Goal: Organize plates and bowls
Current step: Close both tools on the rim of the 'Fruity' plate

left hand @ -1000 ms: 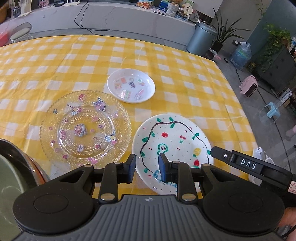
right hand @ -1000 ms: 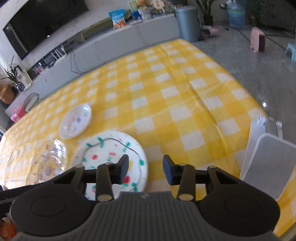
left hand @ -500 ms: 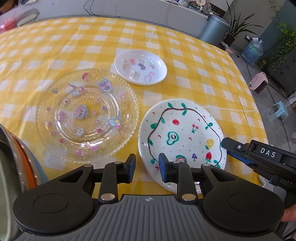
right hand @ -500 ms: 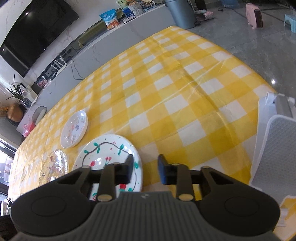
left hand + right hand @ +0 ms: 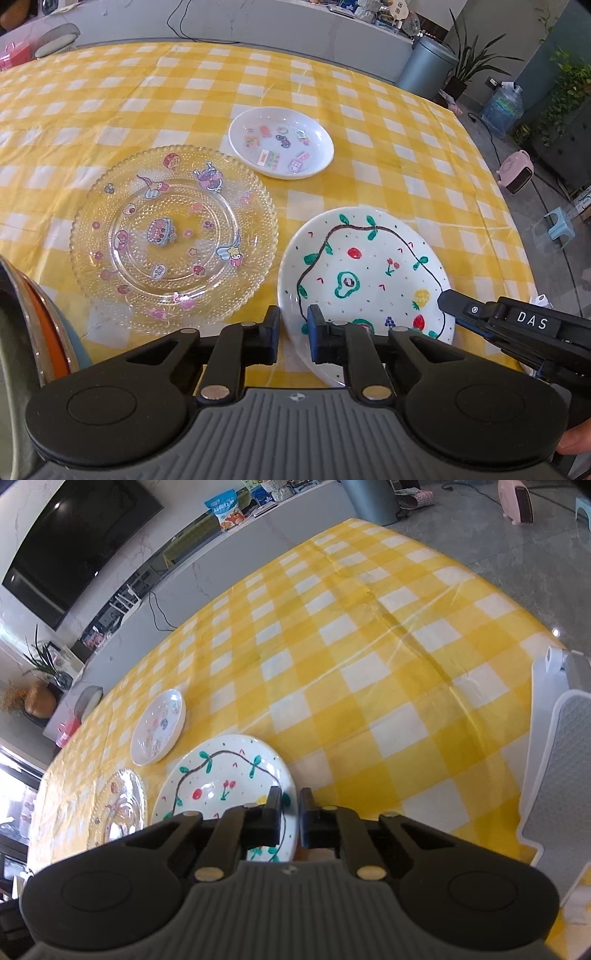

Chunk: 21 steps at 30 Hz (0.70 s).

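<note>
A white plate painted with vines and fruit (image 5: 369,266) (image 5: 221,786) lies near the front right of the yellow checked table. My left gripper (image 5: 293,321) straddles its near-left rim and its jaws are closing, with a sliver of gap still showing. My right gripper (image 5: 290,805) is closing on the plate's right rim, and its pads look pressed on it. Its tip (image 5: 448,301) shows in the left wrist view. A clear glass plate with stickers (image 5: 173,236) (image 5: 118,808) lies to the left. A small white dish (image 5: 280,142) (image 5: 159,727) sits behind both.
Stacked bowls with an orange and a grey-green rim (image 5: 37,332) stand at the near left. A white and grey chair (image 5: 565,775) is pushed against the table's right edge. Bare checked cloth (image 5: 369,646) stretches beyond the plates. A grey bin (image 5: 424,66) stands past the far corner.
Both grippers have narrowed their jaws around the painted plate's rim, the right one more. The right gripper has also shifted left, so the rim now sits between its fingers.
</note>
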### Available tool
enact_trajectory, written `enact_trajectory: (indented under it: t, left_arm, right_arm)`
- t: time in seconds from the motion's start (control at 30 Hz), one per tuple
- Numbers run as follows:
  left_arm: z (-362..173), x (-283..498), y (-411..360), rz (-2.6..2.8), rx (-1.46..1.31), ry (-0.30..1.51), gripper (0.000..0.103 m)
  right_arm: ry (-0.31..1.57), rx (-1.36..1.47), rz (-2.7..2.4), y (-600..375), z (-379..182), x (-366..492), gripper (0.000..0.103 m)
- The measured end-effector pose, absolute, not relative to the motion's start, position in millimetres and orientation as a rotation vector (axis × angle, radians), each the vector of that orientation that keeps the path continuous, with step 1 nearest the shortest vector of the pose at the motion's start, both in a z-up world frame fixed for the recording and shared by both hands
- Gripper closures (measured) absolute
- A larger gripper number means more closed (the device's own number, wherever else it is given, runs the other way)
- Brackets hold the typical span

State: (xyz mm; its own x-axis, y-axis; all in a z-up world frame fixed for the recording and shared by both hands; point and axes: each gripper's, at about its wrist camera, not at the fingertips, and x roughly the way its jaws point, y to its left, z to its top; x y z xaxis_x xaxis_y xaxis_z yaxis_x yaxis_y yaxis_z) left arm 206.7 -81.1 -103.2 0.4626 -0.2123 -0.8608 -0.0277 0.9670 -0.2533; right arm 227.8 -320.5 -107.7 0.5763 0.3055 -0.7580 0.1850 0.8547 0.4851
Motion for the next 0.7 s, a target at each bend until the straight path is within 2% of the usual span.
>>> enact_trajectory:
  t: [0.43, 0.7]
  left_arm:
    - [-83, 184, -86, -0.153, -0.213, 1.048, 0.088]
    - [-93, 175, -90, -0.146, -0.171, 1.074, 0.093]
  right_arm:
    - [0.961, 0.606, 0.059, -329, -95, 199, 0.098]
    - [1.030, 0.617, 0.029, -329, -102, 191, 0.097]
